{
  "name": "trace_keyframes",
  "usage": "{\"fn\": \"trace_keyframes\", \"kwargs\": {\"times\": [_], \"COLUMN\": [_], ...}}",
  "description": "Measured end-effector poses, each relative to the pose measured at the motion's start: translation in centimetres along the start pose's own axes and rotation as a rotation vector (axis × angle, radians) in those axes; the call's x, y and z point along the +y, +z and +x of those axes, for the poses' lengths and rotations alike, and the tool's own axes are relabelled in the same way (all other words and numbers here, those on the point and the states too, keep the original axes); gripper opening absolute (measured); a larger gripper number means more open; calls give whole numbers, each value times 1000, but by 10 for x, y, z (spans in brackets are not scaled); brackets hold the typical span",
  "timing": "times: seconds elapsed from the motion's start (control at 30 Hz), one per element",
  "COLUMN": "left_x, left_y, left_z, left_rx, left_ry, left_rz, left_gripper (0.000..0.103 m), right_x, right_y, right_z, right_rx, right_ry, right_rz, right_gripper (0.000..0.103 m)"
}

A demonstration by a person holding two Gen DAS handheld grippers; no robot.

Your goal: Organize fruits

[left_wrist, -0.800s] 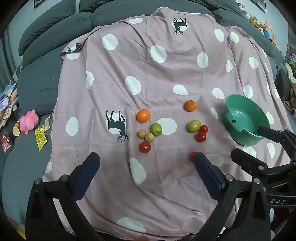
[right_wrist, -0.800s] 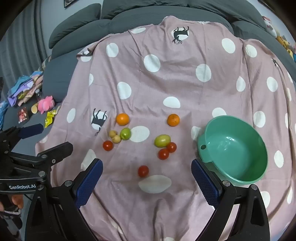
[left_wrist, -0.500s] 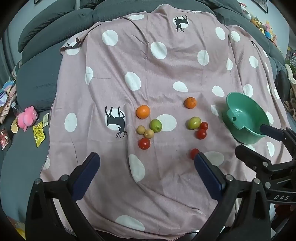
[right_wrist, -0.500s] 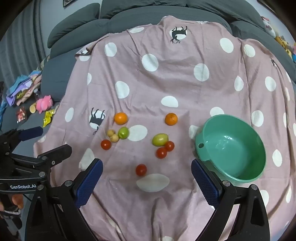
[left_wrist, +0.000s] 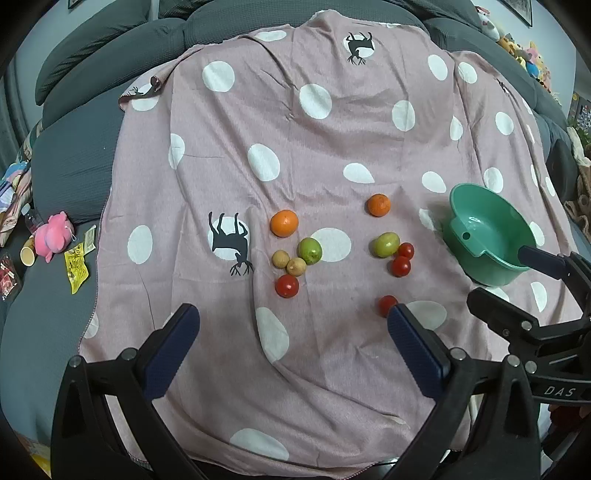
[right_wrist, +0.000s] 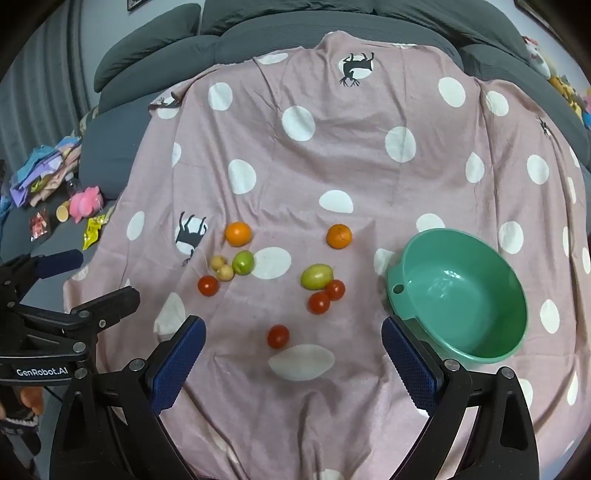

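Several fruits lie on a pink polka-dot blanket (left_wrist: 332, 147): two oranges (left_wrist: 284, 223) (left_wrist: 378, 204), two green fruits (left_wrist: 310, 250) (left_wrist: 385, 244), two small tan ones (left_wrist: 288, 262) and several red tomatoes (left_wrist: 286, 285) (right_wrist: 278, 336). An empty green bowl (right_wrist: 461, 288) sits to their right; it also shows in the left wrist view (left_wrist: 487, 240). My left gripper (left_wrist: 291, 332) is open and empty, above the blanket's near part. My right gripper (right_wrist: 293, 347) is open and empty, with the nearest tomato between its fingers' line of sight.
The blanket covers a grey sofa (right_wrist: 258, 33). A pink plush toy (left_wrist: 53, 236), snack packets (left_wrist: 77, 258) and a small cup (left_wrist: 27, 254) lie on the grey cushion to the left. Plush toys (left_wrist: 524, 48) sit at the far right.
Both grippers have drawn back slightly from the blanket, so the fruits and bowl sit a little farther up in view. Nothing was grasped or moved.
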State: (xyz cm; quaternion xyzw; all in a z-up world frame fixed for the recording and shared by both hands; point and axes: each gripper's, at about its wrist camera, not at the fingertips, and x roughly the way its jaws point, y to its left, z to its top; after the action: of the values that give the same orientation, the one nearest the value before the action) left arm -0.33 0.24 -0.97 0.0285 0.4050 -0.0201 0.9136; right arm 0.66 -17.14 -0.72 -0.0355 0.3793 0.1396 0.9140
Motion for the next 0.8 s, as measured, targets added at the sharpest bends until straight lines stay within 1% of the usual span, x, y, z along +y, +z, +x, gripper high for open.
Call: {"fn": "trace_keyframes", "kwargs": {"times": [0.8], "left_x": [1], "left_y": [-1], "left_z": [1], "left_rx": [6], "left_ry": [-5], "left_rz": [1], "left_gripper": [102], "right_x": [2], "right_y": [0], "right_z": [0], "right_rx": [1], "right_ry": [-7], "right_rz": [-5], "right_gripper": [97]}}
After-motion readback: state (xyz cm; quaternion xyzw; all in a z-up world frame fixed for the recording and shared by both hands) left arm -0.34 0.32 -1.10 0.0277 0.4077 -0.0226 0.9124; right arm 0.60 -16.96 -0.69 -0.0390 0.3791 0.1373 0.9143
